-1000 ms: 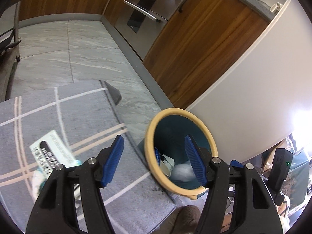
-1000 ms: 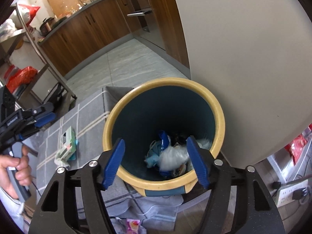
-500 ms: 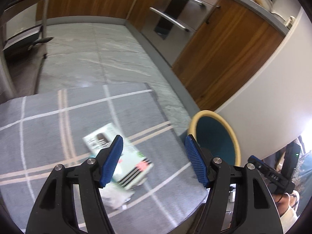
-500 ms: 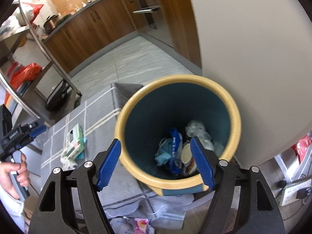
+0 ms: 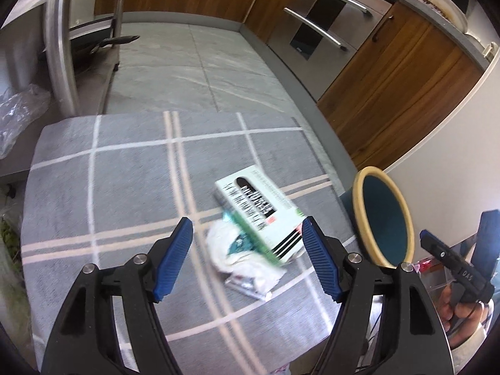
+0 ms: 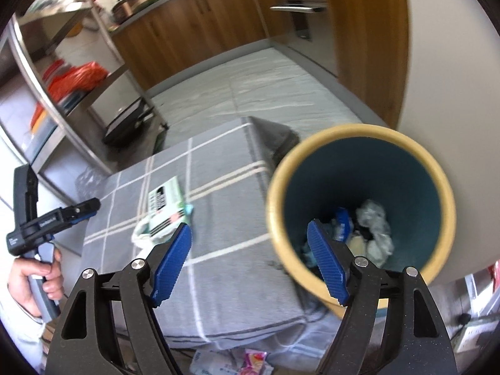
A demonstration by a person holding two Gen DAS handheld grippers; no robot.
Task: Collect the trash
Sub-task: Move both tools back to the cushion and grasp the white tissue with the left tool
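Kitchen setting: grey tiled floor (image 5: 193,72), wood-fronted cabinets (image 5: 403,87) along the far and right side, a metal rack (image 6: 62,72) at left. Near foreground: a low surface (image 5: 125,187) under a grey cloth with pale crossing stripes.

Left gripper (image 5: 247,247): blue pads wide apart, jaws just opened further, nothing clamped. Aimed down at the cloth, with the trash pile framed in the gap but not touched.

Between and just beyond those pads: a pale green printed carton (image 5: 259,212), lying flat and slightly skewed, resting partly on crumpled white tissue (image 5: 237,259). A flat wrapper (image 5: 247,287) pokes out at the near edge of the pile. Exact contact between wrapper and tissue blurred; cannot tell.

Right gripper (image 6: 250,250): pads likewise apart, jaws just opened further, empty. Right pad seen in front of the near rim of the bin; left pad over the cloth.

Bin (image 6: 437,187): round, cream rim, dark teal inside, standing at the right edge of the covered surface, beside the white wall (image 6: 453,62). Inside, at the bottom: several crumpled pieces (image 6: 375,228), white and blue, among darker scraps.

Farther out: more small packets (image 6: 250,359) on the floor at the near edge of the cloth, below the right gripper.

Progress, as a judgement: partly done. Some trash already in the bin. Remaining: carton, tissue and wrapper on the cloth, plus the floor packets. Likely next step: descent of the left gripper onto the carton pile, then transfer rightward to the bin.
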